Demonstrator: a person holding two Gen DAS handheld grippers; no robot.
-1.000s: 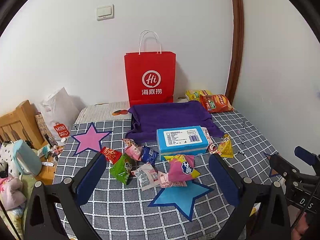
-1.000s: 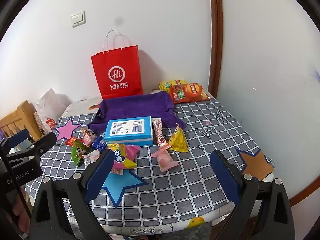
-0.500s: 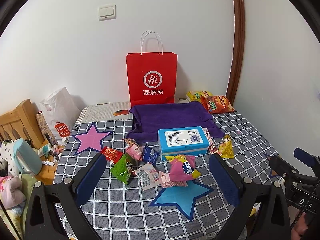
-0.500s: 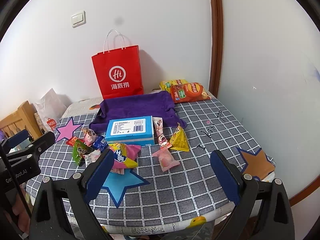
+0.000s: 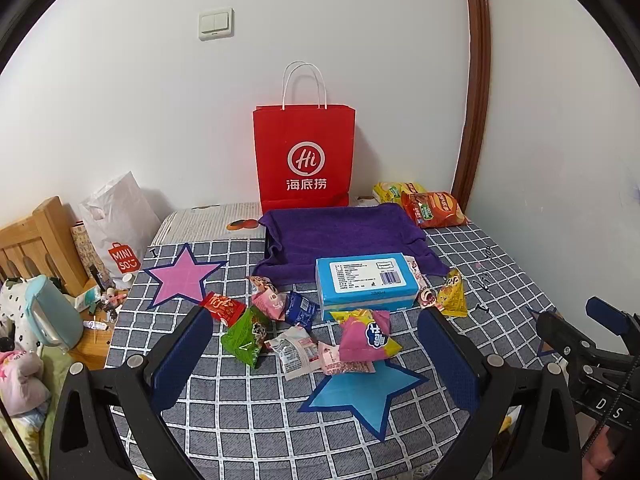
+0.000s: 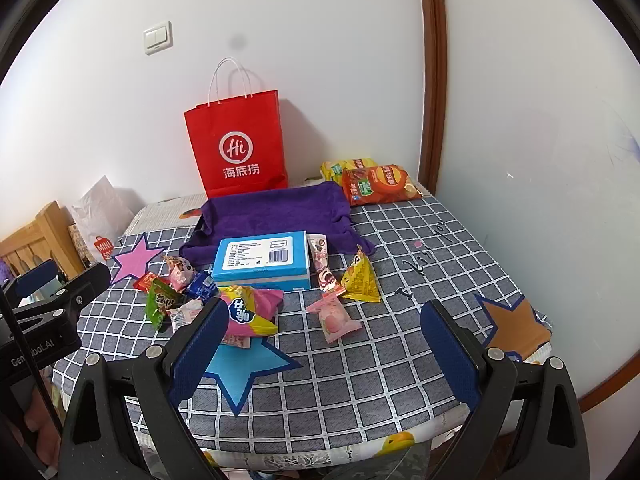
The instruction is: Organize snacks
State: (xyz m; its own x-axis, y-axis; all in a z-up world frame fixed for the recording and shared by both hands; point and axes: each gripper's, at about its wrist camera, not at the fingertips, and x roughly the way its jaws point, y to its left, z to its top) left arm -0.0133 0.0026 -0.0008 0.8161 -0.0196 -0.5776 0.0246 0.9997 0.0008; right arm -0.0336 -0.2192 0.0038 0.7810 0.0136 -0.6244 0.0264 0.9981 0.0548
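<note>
Left wrist view has the left gripper (image 5: pixel 316 354) hanging over the checked tablecloth (image 5: pixel 248 420) with its fingers spread wide, nothing in them. Straight ahead between them sits the snack pile (image 5: pixel 296 328), with the pink pouch (image 5: pixel 368 338) closest and the blue box (image 5: pixel 364 282) just behind. Purple towel (image 5: pixel 344 236) and red paper bag (image 5: pixel 304 156) are farther back. Right gripper (image 6: pixel 324 344) is spread and empty too; a small pink packet (image 6: pixel 335 318) lies just ahead of it, the yellow triangle pack (image 6: pixel 360 278) beyond. Labels are too small to read, probably candy.
</note>
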